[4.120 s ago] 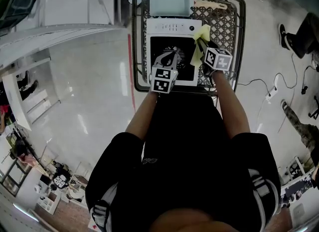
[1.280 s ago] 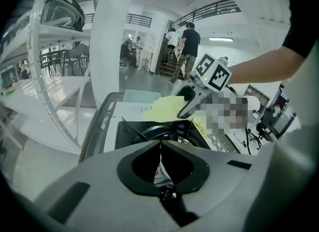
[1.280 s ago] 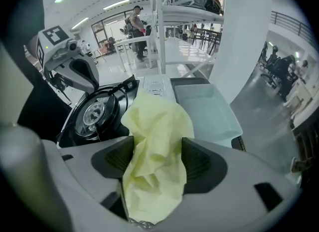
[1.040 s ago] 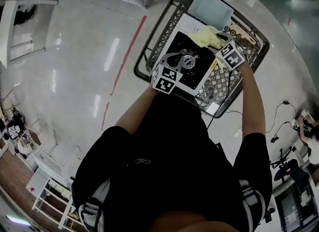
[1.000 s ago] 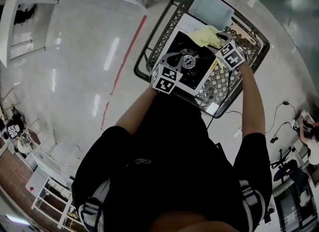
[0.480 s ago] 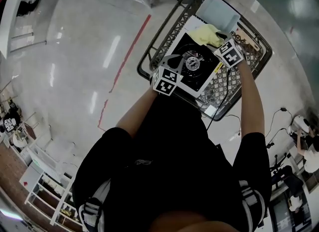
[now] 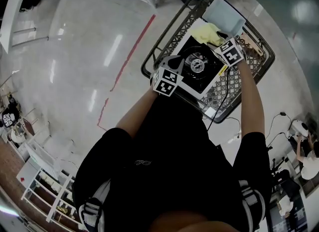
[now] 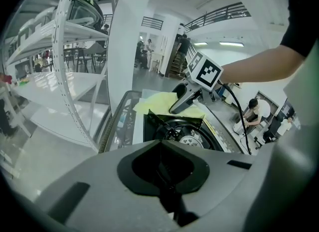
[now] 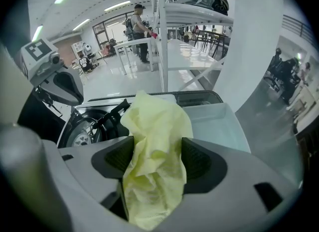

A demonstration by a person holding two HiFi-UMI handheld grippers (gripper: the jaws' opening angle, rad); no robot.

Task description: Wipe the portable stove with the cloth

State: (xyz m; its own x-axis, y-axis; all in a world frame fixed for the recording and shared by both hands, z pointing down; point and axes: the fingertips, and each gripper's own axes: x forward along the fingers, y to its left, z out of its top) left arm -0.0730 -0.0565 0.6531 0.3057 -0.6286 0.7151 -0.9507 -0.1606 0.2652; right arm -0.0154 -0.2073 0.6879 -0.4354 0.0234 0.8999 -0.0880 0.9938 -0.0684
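The portable stove (image 7: 192,79), white with a black top and a round burner (image 7: 198,65), sits in a wire cart. My right gripper (image 7: 220,40) is shut on a crumpled yellow cloth (image 7: 208,33), which lies on the stove's far corner. In the right gripper view the cloth (image 9: 155,121) bulges up between the jaws of the right gripper (image 9: 157,147), with the burner (image 9: 83,129) to the left. My left gripper (image 7: 174,60) hovers over the stove's near left corner. Its jaws are shut on nothing in the left gripper view (image 8: 161,142), which looks at the burner (image 8: 188,137) and the cloth (image 8: 157,104).
The wire cart (image 7: 160,44) holds the stove and a pale blue tub (image 7: 224,14) at its far end. A black cable (image 7: 225,94) runs over the cart's near right side. A red line (image 7: 130,56) marks the glossy floor on the left, and white shelving (image 8: 75,51) stands nearby.
The cart and stove have slid up and to the right in the head view. Both grippers moved a little with them, and the cloth stays at the stove's far corner.
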